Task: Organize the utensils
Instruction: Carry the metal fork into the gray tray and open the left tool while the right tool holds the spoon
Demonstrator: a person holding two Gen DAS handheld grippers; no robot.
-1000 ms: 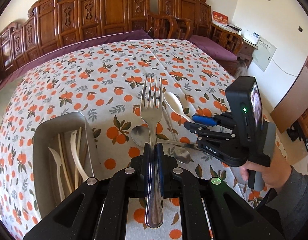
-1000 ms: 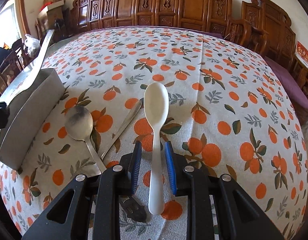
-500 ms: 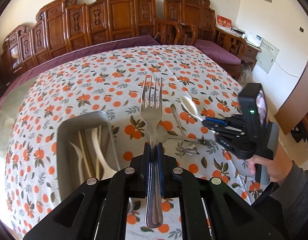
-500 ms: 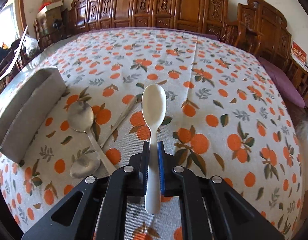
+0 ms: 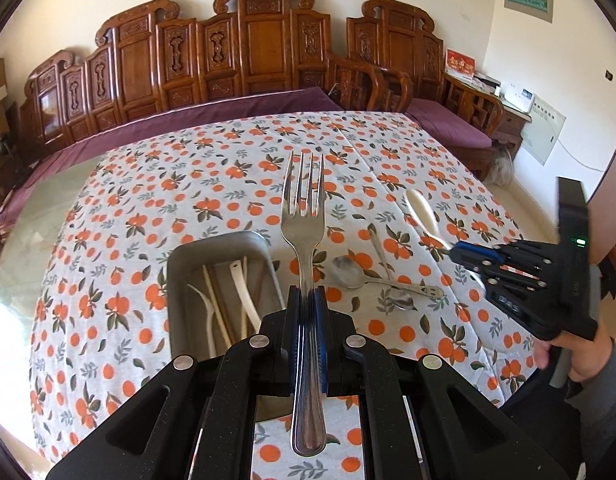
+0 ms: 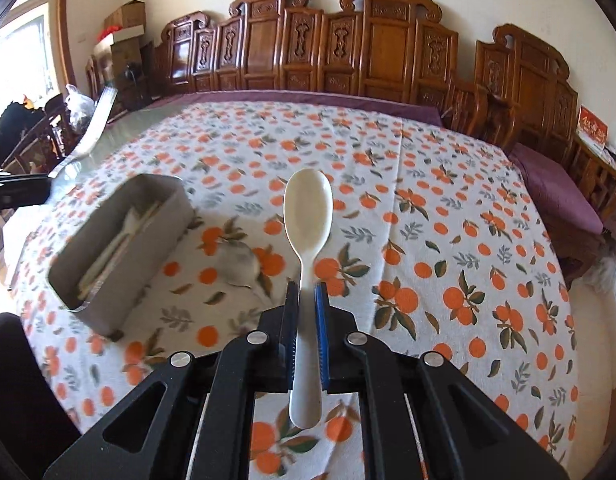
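cloth (image 6: 447, 208): white, orange-fruit print | spoon (image 6: 308, 216): cream | fork (image 5: 303, 236): silver | tray (image 6: 120, 280): seemingly grey metal

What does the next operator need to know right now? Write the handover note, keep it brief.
Left gripper: jaws shut on the metal fork, tines forward, held above the table.
Right gripper: jaws have just closed on the white spoon, now lifted clear of the tablecloth.
Metal tray: already holds several pale utensils.
Still on the cloth beside the tray: two metal spoons, crossed.
Left to do: drop fork and white spoon into the tray, then collect the two metal spoons.
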